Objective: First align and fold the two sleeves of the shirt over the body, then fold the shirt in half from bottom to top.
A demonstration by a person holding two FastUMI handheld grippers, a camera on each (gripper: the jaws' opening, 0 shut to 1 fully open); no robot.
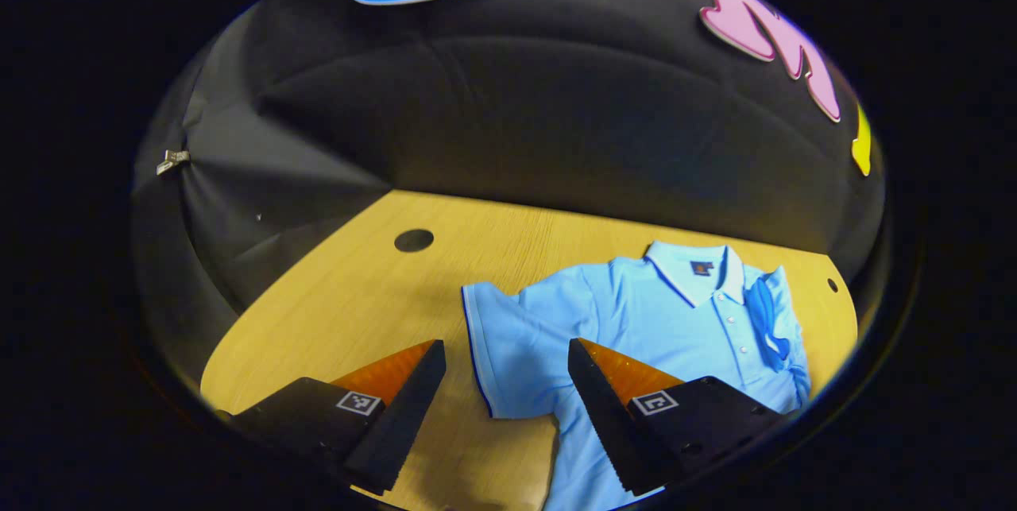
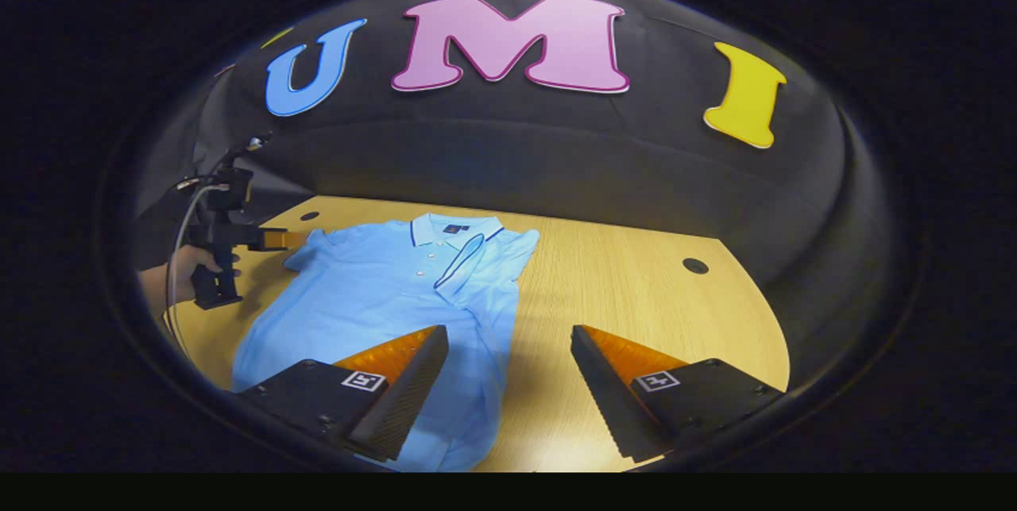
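Observation:
A light blue polo shirt (image 1: 636,320) lies face up on the wooden table (image 1: 357,312), collar toward the far wall. One sleeve (image 1: 496,352) lies spread flat to the side; the other sleeve (image 1: 767,320) is folded over the chest. My left gripper (image 1: 506,352) hovers open above the flat sleeve's cuff. In the right gripper view the shirt (image 2: 381,296) shows with its folded sleeve (image 2: 461,261) near the buttons. My right gripper (image 2: 508,340) stands open over the shirt's side edge, nothing between its fingers. The left gripper (image 2: 274,239), held by a hand (image 2: 187,269), sits beside the flat sleeve.
The table has round cable holes (image 1: 414,240) (image 2: 695,265). Black cloth walls close in behind and at the sides. Bare wood (image 2: 659,296) stretches beside the shirt in the right gripper view.

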